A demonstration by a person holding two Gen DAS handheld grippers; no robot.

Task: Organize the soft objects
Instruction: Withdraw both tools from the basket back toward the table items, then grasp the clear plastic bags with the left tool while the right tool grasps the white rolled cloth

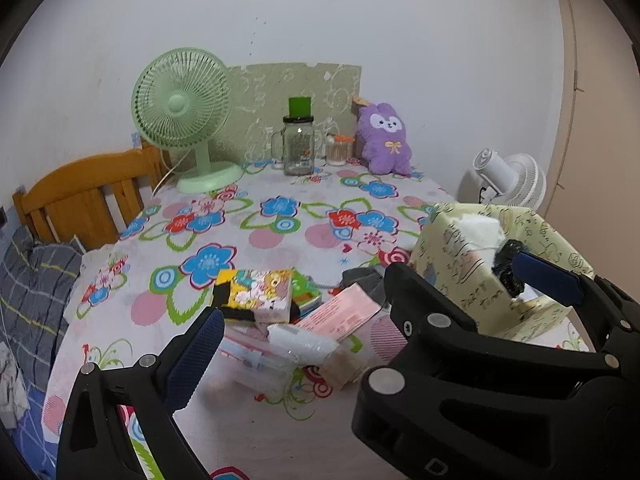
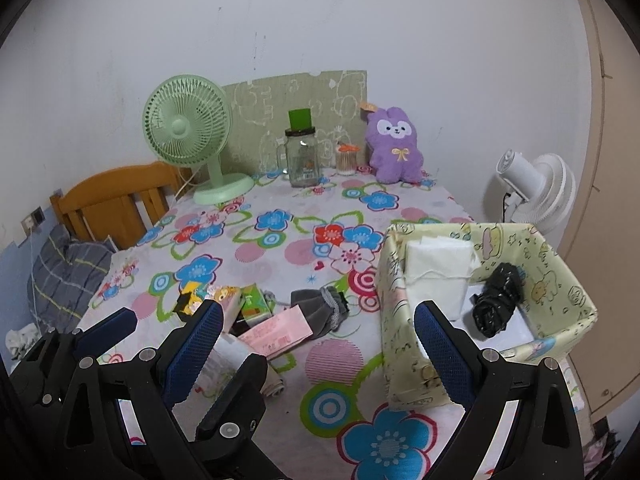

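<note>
Floral worktop (image 2: pixel 280 380) by white wall (image 2: pixel 320 20), fan (image 2: pixel 188 132), plush (image 2: pixel 394 144), box (image 2: pixel 400 360) at right, both grippers (image 1: pixel 400 292) (image 2: pixel 320 344) low over clutter, fingers (image 2: pixel 196 352) spread, empty.

A plain white wall (image 2: pixel 320 20) fills twelve o'clock. A wooden headboard (image 2: pixel 116 200) stands at nine o'clock, a beige door (image 2: pixel 600 200) at three, and a flowered tablecloth (image 2: pixel 280 240) centre.
</note>
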